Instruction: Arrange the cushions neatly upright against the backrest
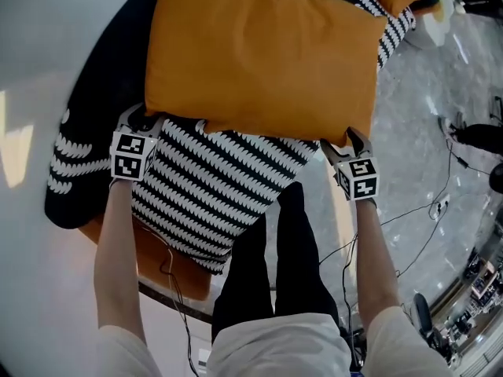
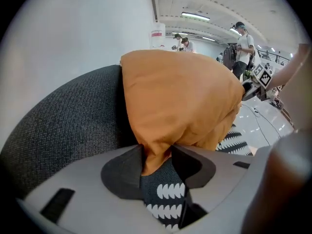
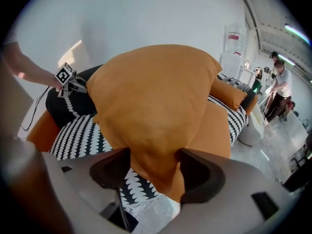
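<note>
A big orange cushion [image 1: 259,53] [image 2: 180,96] [image 3: 156,106] lies against the dark backrest [image 2: 63,121], on top of a black-and-white patterned cushion [image 1: 212,187]. My left gripper [image 1: 140,121] [image 2: 157,155] is at the orange cushion's near left corner, and that corner is pinched between its narrow jaws. At the near right corner sits my right gripper [image 1: 346,144] [image 3: 153,167]. Its jaws stand wide, with the corner hanging loosely between them.
A second orange cushion [image 3: 226,94] and more patterned fabric lie further along the sofa. The orange seat edge [image 1: 173,273] shows below the patterned cushion. Cables [image 1: 440,203] run over the grey floor at the right. People [image 2: 243,38] stand far back in the hall.
</note>
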`<action>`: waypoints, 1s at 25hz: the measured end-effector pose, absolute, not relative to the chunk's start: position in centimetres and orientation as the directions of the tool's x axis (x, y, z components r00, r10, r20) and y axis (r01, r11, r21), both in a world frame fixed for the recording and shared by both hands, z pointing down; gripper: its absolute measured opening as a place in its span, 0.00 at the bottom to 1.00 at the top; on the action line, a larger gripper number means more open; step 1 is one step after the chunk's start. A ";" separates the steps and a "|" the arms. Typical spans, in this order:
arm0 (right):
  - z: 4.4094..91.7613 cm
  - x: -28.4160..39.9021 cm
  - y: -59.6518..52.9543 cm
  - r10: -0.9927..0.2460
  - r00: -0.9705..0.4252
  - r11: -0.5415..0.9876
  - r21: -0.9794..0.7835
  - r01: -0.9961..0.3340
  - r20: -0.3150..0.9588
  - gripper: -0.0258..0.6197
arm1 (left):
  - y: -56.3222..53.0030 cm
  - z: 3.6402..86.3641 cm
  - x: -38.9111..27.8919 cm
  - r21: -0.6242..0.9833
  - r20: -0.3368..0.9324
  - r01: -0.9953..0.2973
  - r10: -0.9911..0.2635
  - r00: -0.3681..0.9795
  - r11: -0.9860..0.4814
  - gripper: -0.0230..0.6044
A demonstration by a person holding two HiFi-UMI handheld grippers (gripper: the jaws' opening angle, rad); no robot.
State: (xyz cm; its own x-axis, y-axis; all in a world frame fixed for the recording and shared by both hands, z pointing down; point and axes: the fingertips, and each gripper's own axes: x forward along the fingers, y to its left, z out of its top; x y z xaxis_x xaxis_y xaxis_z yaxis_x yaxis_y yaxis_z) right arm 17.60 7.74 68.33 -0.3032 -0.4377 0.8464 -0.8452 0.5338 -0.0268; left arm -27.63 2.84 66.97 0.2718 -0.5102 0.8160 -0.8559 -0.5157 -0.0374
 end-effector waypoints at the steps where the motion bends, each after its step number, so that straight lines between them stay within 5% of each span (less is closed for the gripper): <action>1: 68.5 17.4 7.6 -0.444 -0.302 0.532 -0.023 -0.846 0.843 0.51 | 2.8 67.5 -27.5 -0.035 0.813 -0.855 -0.512 0.277 -0.518 0.32; 9: 62.5 13.1 6.5 -0.489 -0.348 0.559 -0.020 -0.829 0.800 0.24 | 3.0 61.7 -30.0 -0.047 0.780 -0.871 -0.563 0.274 -0.490 0.16; 25: 44.0 20.4 3.3 -0.629 -0.446 0.540 -0.054 -0.840 0.637 0.13 | 4.9 45.0 -21.8 0.078 0.589 -0.954 -0.759 0.278 -0.289 0.10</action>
